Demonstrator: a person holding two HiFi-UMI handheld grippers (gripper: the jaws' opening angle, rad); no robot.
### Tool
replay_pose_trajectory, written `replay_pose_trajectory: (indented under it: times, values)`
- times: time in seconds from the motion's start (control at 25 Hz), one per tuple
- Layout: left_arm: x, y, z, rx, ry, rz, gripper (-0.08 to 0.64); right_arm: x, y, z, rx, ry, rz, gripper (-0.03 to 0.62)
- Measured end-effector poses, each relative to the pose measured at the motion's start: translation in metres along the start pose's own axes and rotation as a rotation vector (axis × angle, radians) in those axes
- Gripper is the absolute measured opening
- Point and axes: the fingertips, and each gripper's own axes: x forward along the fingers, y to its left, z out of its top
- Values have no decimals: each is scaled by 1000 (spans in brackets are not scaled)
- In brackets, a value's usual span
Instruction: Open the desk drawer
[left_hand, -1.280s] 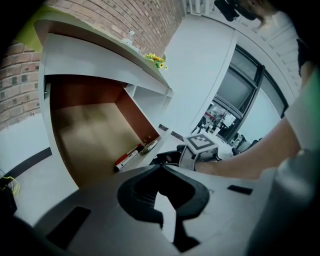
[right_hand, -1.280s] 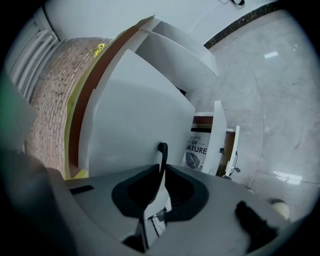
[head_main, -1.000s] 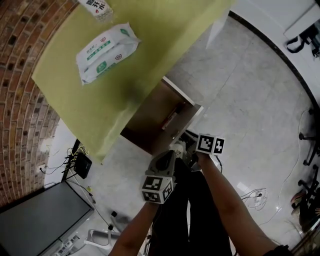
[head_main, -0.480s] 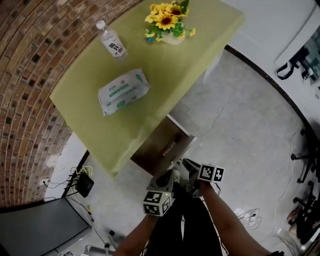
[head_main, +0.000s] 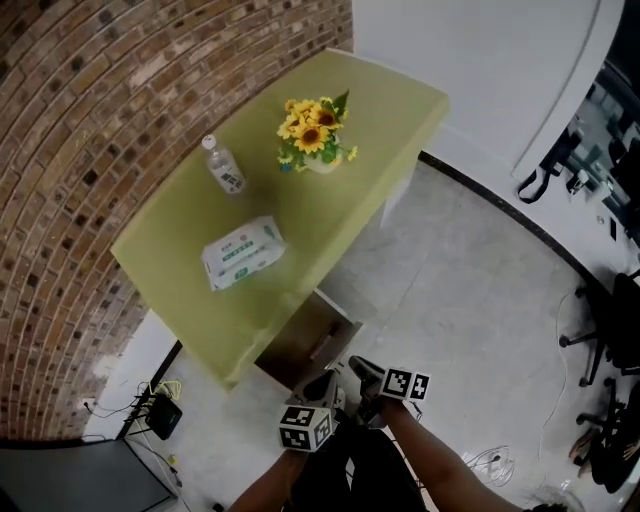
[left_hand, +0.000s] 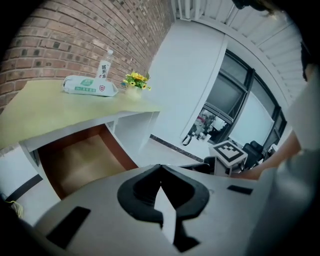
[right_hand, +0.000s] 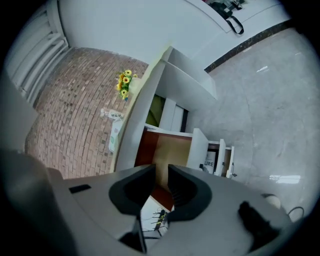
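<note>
Already pulled well out, the drawer (head_main: 305, 345) juts from under the near edge of the yellow-green desk (head_main: 380, 110), its brown inside open to view and apparently empty, while both hand-held grippers hang over the pale floor (head_main: 470, 270) near its white front. The left gripper (left_hand: 160, 169) has its jaws brought together tip to tip with nothing caught in them; the right gripper (right_hand: 161, 171) has its jaws parted by a narrow gap that holds nothing, the drawer showing only well beyond it. Neither tool touches drawer or desk. On the desktop, well apart from the grippers, stand a bunch of sunflowers (head_main: 313, 130), a water bottle (head_main: 224, 168) and a pack of wipes (head_main: 242, 252), the brick wall (head_main: 100, 100) behind them. Judged from how things lie, the opening itself looks done: most of the drawer's bottom can be seen and no gripper has hold of it. The next move seems to call for little more than keeping both grippers clear of the white front so it is not nudged shut. Should the drawer need to come out further, the parted right jaws would have to go to its front edge, whose handle cannot be made out from here.
</note>
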Motion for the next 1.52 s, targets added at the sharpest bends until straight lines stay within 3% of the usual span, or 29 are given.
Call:
replay_pose_trajectory:
  times: [0.16, 0.4, 0.68, 0.92, 1.12, 1.32, 1.52]
  values:
    - [-10, -8, 20, 4, -15, -6, 9, -17, 32, 10, -30, -17, 35, 81]
    - [-32, -7, 41, -8, -43, 28, 9, -42, 85, 19, -203, -36, 71, 40]
    - [-59, -23, 86, 35, -114, 10, 9, -79, 156, 38, -316, -130, 196, 21]
    - [-82, -42, 118, 129, -143, -26, 9, -107, 195, 54, -505, -212, 192, 21]
    - [-101, -38, 131, 101, -180, -9, 9, -114, 211, 53, -579, -176, 229, 21]
    - [-111, -30, 135, 87, -210, 11, 9, -113, 214, 48, -731, -140, 167, 21]
    - [-112, -27, 133, 89, -218, 13, 9, -115, 220, 52, -770, -155, 145, 15]
